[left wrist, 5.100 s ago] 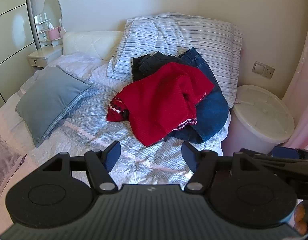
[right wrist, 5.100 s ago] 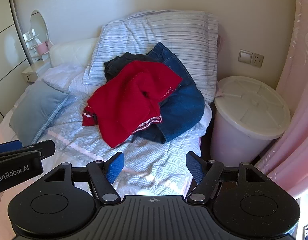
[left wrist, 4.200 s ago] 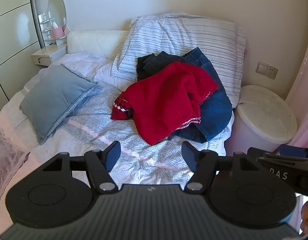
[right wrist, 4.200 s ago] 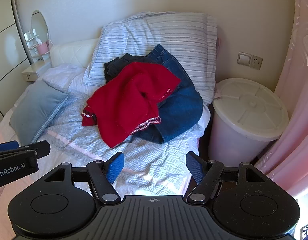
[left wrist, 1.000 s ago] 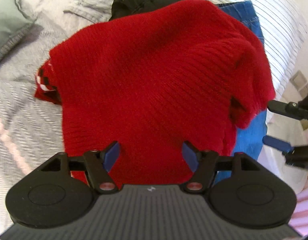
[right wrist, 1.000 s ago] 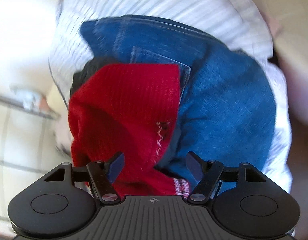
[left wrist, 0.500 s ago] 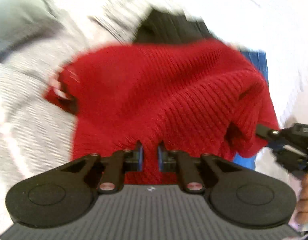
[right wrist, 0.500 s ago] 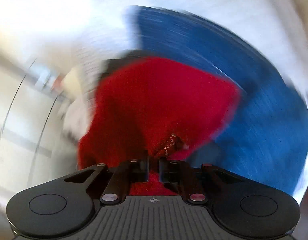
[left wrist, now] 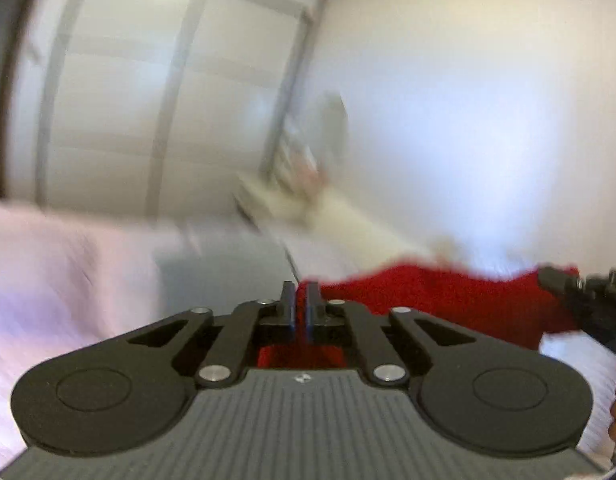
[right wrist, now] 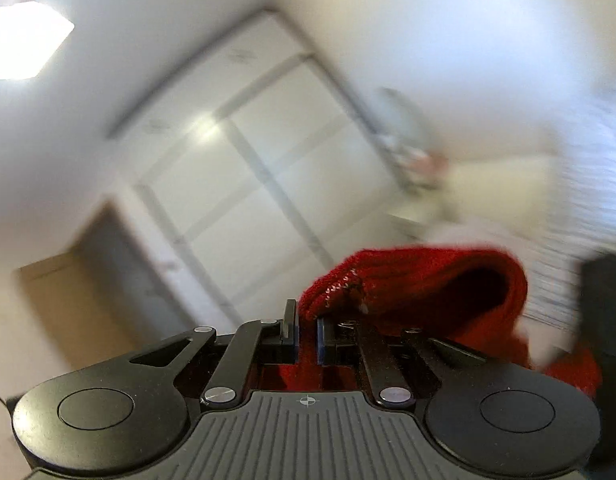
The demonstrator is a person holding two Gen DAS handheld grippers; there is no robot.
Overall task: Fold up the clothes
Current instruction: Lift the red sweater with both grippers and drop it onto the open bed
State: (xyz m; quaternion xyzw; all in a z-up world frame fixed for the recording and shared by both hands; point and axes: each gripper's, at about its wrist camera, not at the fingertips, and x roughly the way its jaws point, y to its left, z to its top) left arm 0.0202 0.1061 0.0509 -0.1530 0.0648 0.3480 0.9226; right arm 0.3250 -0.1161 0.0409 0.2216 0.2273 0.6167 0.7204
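The red knit sweater (left wrist: 448, 300) hangs lifted between my two grippers. My left gripper (left wrist: 301, 304) is shut on its edge, with red knit showing between and under the jaws. The sweater stretches right to my right gripper (left wrist: 580, 300), seen at the right edge of the left wrist view. In the right wrist view my right gripper (right wrist: 307, 332) is shut on a bunched fold of the sweater (right wrist: 428, 284), which has a white-patterned hem. Both views are blurred by motion and tilted up. The jeans and dark garment are out of view.
A white wardrobe (left wrist: 168, 100) and wall fill the background. A bedside shelf with a mirror (left wrist: 308, 160) stands beside it. The bed cover (left wrist: 68, 260) lies at the lower left. A ceiling lamp (right wrist: 24, 44) and a doorway (right wrist: 68, 288) show in the right wrist view.
Both grippers have lifted the sweater off the clothes pile and swung up and left; the views now face the wardrobe and wall instead of the pile. Both remain shut.
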